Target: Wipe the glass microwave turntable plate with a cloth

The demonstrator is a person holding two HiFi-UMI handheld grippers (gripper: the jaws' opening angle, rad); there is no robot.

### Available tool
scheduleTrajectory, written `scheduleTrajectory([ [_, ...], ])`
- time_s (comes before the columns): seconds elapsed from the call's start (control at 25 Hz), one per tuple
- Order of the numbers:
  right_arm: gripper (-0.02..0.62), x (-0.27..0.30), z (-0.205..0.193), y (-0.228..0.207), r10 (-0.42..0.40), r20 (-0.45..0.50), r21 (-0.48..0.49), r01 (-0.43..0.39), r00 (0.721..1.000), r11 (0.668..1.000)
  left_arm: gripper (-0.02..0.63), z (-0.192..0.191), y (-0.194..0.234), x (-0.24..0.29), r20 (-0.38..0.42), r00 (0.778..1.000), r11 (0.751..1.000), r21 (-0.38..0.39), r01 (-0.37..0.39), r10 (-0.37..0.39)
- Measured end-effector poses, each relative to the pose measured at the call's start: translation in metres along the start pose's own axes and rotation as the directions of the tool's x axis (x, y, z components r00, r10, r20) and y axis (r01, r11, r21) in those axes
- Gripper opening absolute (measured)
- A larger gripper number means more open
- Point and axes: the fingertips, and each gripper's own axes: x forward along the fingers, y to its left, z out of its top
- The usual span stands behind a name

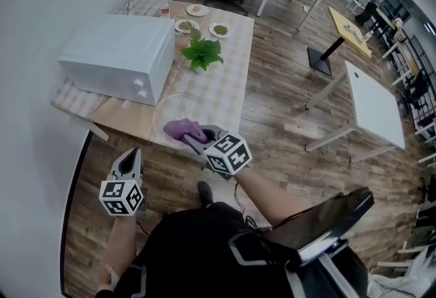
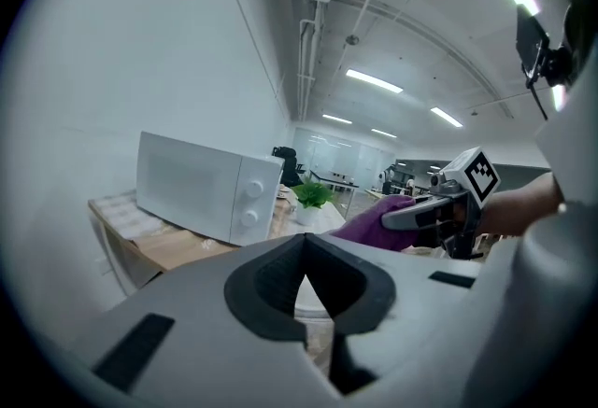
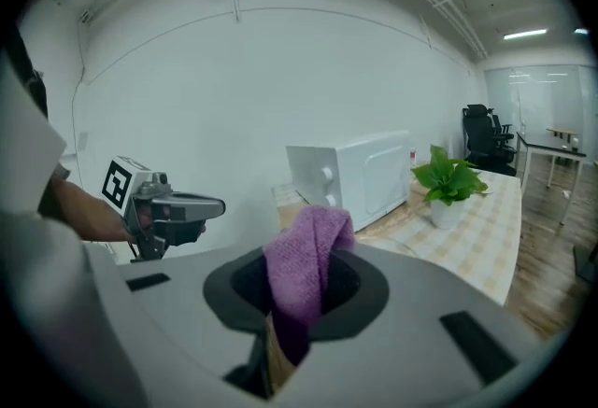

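The clear glass turntable plate [image 1: 168, 106] lies flat on the wooden table near its front edge. A purple cloth [image 1: 182, 129] sits over the plate's near rim, and my right gripper [image 1: 193, 142] is shut on it. In the right gripper view the cloth [image 3: 310, 252] bunches up out of the jaws. My left gripper [image 1: 129, 159] hangs over the floor, left of and below the table's edge, jaws together with nothing in them. The left gripper view shows the right gripper [image 2: 411, 215] and the cloth [image 2: 369, 221] ahead to the right.
A white microwave [image 1: 119, 56] stands on the table's left part, door shut. Behind the plate is a potted green plant [image 1: 201, 53], and small dishes [image 1: 219, 30] sit at the far end. Wooden floor, white tables [image 1: 373, 102] and office chairs lie to the right.
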Motion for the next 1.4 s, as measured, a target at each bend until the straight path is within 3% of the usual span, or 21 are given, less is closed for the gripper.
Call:
scheduleTrajectory([
  [0.24,0.057,-0.031,0.04,0.015,-0.03,0.131,0.004,0.03,0.991,1.0,0.008,0.03,-0.011,-0.007,0.064,0.998,1.0,0.024,0.009,-0.011],
  [0.4,0.057,-0.048,0.051,0.015,-0.102,0.168,0.041,0.096,0.98,0.995,0.008,0.046,-0.025,-0.014,0.077,0.996,0.998,0.03,0.049,-0.051],
  [0.6,0.057,-0.066,0.063,0.016,-0.144,0.229,0.013,0.144,0.963,0.989,0.008,0.068,-0.035,-0.019,0.109,0.993,0.993,0.115,0.036,-0.049],
  [0.8,0.054,-0.086,0.073,0.005,-0.243,0.304,0.037,0.243,0.921,0.969,0.008,0.082,-0.04,-0.026,0.167,0.986,0.989,0.145,-0.001,-0.024],
  [0.88,0.054,-0.092,0.076,0.001,-0.272,0.321,0.049,0.271,0.907,0.961,0.008,0.087,-0.046,-0.027,0.187,0.981,0.989,0.147,0.023,-0.05],
  [1.0,0.054,-0.097,0.079,-0.002,-0.289,0.336,0.071,0.281,0.897,0.957,0.008,0.092,-0.054,-0.024,0.189,0.977,0.988,0.139,0.07,-0.096],
  [1.4,0.054,-0.102,0.084,0.001,-0.292,0.358,0.073,0.285,0.887,0.956,0.008,0.1,-0.057,-0.021,0.192,0.979,0.982,0.183,0.038,-0.073],
])
